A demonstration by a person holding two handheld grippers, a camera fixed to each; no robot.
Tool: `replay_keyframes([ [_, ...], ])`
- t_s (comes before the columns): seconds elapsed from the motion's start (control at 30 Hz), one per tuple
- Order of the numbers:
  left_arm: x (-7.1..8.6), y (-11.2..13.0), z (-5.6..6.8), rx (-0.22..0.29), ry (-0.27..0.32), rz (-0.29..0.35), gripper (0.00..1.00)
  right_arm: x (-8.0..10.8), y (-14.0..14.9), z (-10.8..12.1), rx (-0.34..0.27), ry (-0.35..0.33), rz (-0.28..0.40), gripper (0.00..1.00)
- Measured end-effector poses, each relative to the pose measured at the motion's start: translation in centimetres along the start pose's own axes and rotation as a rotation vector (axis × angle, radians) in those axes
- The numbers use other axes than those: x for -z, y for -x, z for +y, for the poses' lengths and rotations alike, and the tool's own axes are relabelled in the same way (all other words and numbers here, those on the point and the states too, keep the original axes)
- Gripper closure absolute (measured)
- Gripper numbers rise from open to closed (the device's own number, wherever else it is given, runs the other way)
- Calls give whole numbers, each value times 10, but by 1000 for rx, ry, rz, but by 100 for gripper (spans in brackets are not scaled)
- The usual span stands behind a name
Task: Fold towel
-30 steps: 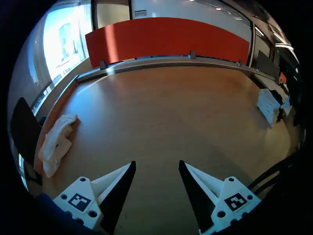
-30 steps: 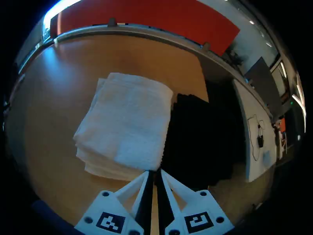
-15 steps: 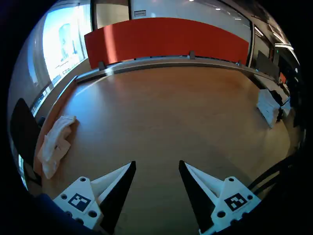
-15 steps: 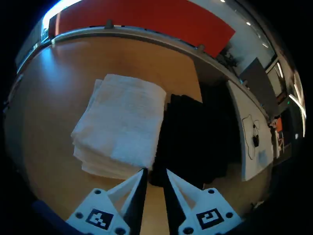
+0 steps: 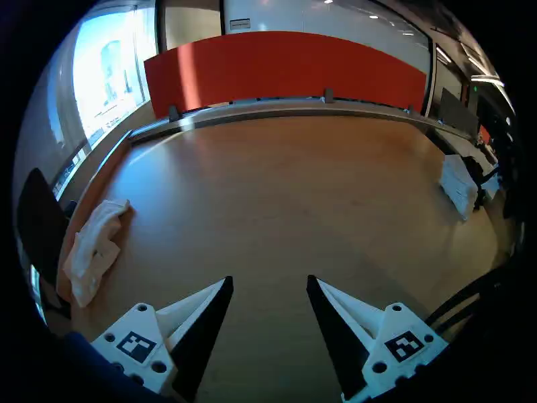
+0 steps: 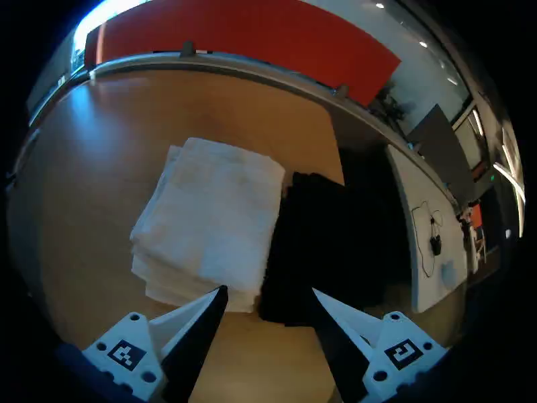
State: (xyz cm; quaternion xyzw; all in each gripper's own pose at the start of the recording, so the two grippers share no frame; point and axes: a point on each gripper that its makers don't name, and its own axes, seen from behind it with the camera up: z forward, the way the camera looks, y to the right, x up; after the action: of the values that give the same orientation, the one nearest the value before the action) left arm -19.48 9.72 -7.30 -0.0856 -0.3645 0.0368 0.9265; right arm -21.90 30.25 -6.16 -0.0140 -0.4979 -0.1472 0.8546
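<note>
Towel stack (image 6: 208, 221), white and squarely folded, lies on the wooden table (image 6: 87, 174) just ahead of my right gripper (image 6: 268, 290), whose fingers stand wide apart and empty. It sits close beside a black folded pile (image 6: 329, 248), and I judge it set there as finished work. My left gripper (image 5: 268, 279) is likewise spread wide and holds nothing, well apart from a crumpled white towel (image 5: 94, 248) at the table's edge, which apparently awaits folding. No brand or legible writing noted, only black-and-white square markers (image 6: 126, 354) on the gripper fingers.
</note>
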Motion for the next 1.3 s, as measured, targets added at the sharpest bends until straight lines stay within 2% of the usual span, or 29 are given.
replay_keyframes([
  [0.2,1,-2,-1,-1,2,6,19,2,-6,-3,-12,7,28,1],
  [0.6,4,-5,-3,-4,1,16,19,6,-25,-20,-46,-25,94,1],
  [0.8,6,-7,-4,1,-3,23,19,13,-43,-39,-44,-57,144,1],
  [1.1,7,-15,-6,9,-10,43,19,34,-79,-78,-67,-112,263,1],
  [1.3,7,-28,-8,15,-11,73,19,57,-112,-105,-130,-155,395,1],
])
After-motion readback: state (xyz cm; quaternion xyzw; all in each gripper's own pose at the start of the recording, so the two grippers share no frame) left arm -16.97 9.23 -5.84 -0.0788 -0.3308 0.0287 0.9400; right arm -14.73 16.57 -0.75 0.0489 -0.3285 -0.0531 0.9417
